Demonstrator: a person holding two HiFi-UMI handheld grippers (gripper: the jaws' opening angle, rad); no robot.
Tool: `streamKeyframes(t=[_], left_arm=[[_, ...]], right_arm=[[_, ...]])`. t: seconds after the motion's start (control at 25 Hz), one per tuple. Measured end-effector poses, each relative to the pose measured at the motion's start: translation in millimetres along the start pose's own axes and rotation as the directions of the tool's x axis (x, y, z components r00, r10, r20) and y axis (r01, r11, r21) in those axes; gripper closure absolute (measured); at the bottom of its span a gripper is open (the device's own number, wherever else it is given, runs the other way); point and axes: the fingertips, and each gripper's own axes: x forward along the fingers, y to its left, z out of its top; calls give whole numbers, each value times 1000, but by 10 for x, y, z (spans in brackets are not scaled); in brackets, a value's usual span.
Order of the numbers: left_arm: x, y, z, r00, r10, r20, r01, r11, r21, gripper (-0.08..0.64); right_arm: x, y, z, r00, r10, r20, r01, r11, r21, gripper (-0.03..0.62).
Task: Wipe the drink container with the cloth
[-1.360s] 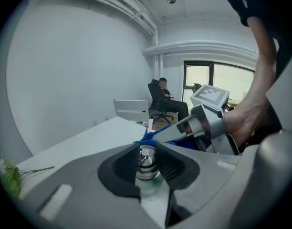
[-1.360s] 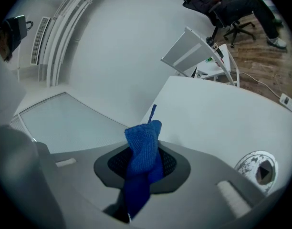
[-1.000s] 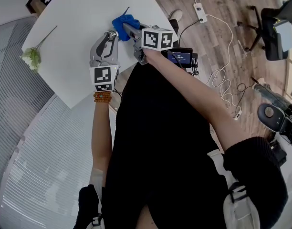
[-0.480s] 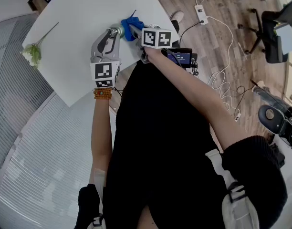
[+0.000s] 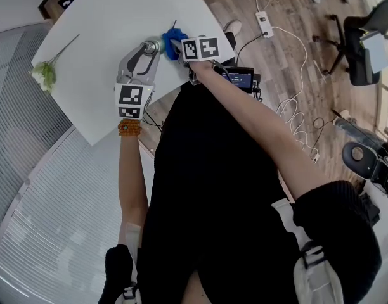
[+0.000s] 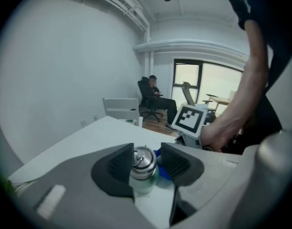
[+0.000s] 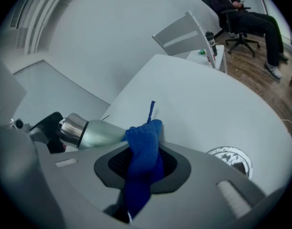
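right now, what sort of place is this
Probably an office: a white table, a swivel office chair on the wooden floor, and a power strip with trailing cables.

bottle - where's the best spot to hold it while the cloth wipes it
Probably the top end at the metal cap, coming from the cap side, as the left gripper does. The bottle narrows there, which leaves its smooth body free for the cloth in the right gripper.
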Motion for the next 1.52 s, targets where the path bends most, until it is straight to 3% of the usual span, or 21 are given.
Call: streamKeyframes(t=[0.04, 0.16, 0.24, 0.32, 0.44, 0.52, 0.6, 0.68, 0.8, 0.84, 0.88, 0.92, 0.96, 1.0, 1.12, 1.16, 1.2, 1.24, 1.32, 1.44, 1.52], left_arm=[[-70, -6, 43, 999, -51, 18, 50, 999, 18, 365], [-241, 72, 132, 984, -174, 24, 169, 977, 131, 351], [-222, 113, 64, 964, -255, -69, 265, 931, 251, 345], [-165, 78, -94, 924, -322, -209, 380, 837, 393, 297], [-52, -38, -337, 846, -354, -399, 531, 632, 564, 245], [16, -102, -425, 803, -360, -474, 595, 524, 609, 244], [55, -114, -486, 766, -350, -539, 642, 449, 621, 244], [83, -81, -500, 742, -320, -589, 670, 393, 629, 256], [138, -71, -447, 727, -306, -615, 686, 358, 633, 308], [145, -72, -438, 724, -316, -614, 690, 364, 626, 308], [146, -65, -433, 724, -330, -606, 689, 387, 612, 308], [146, -49, -426, 730, -345, -590, 682, 429, 592, 308], [150, -25, -412, 744, -356, -566, 664, 491, 564, 310], [162, 8, -388, 766, -360, -532, 632, 570, 525, 311], [233, 112, -285, 871, -287, -398, 428, 841, 330, 313], [247, 128, -266, 904, -229, -361, 331, 909, 252, 314], [251, 129, -257, 927, -162, -338, 234, 955, 184, 316], [255, 116, -250, 941, -97, -324, 147, 980, 134, 318], [291, 104, -201, 954, 16, -299, -1, 999, 50, 318], [378, 195, -81, 958, 142, -250, -160, 986, -53, 318], [379, 243, -59, 954, 181, -238, -207, 974, -91, 318]], right_arm=[[3, 3, -15, 1000, 7, -15, -7, 1000, 1, 506], [-71, 44, 81, 998, 55, 4, -55, 998, 26, 500], [-183, 124, 247, 992, 109, 56, -112, 993, 47, 500], [-306, 233, 373, 982, 162, 100, -168, 984, 58, 502], [-453, 317, 502, 970, 202, 137, -212, 976, 56, 502], [-526, 312, 557, 968, 201, 152, -211, 976, 52, 502], [-585, 297, 591, 967, 195, 161, -205, 978, 47, 502], [-627, 285, 619, 968, 193, 162, -203, 978, 45, 502], [-667, 259, 649, 968, 192, 161, -202, 978, 46, 502], [-663, 261, 648, 968, 193, 162, -203, 978, 49, 502], [-651, 271, 643, 967, 194, 163, -205, 977, 54, 502], [-637, 289, 642, 966, 198, 167, -211, 976, 63, 502], [-629, 315, 649, 963, 205, 176, -221, 972, 78, 502], [-630, 344, 669, 958, 215, 190, -236, 967, 94, 502], [-656, 381, 725, 945, 236, 228, -266, 958, 111, 502], [-660, 371, 719, 944, 233, 233, -264, 958, 112, 502], [-658, 356, 703, 945, 228, 236, -261, 958, 118, 502], [-653, 340, 687, 945, 222, 240, -258, 957, 129, 502], [-644, 304, 677, 944, 211, 254, -255, 955, 153, 502], [-633, 259, 685, 943, 189, 275, -242, 954, 174, 502], [-632, 248, 707, 942, 183, 281, -238, 955, 175, 502]])
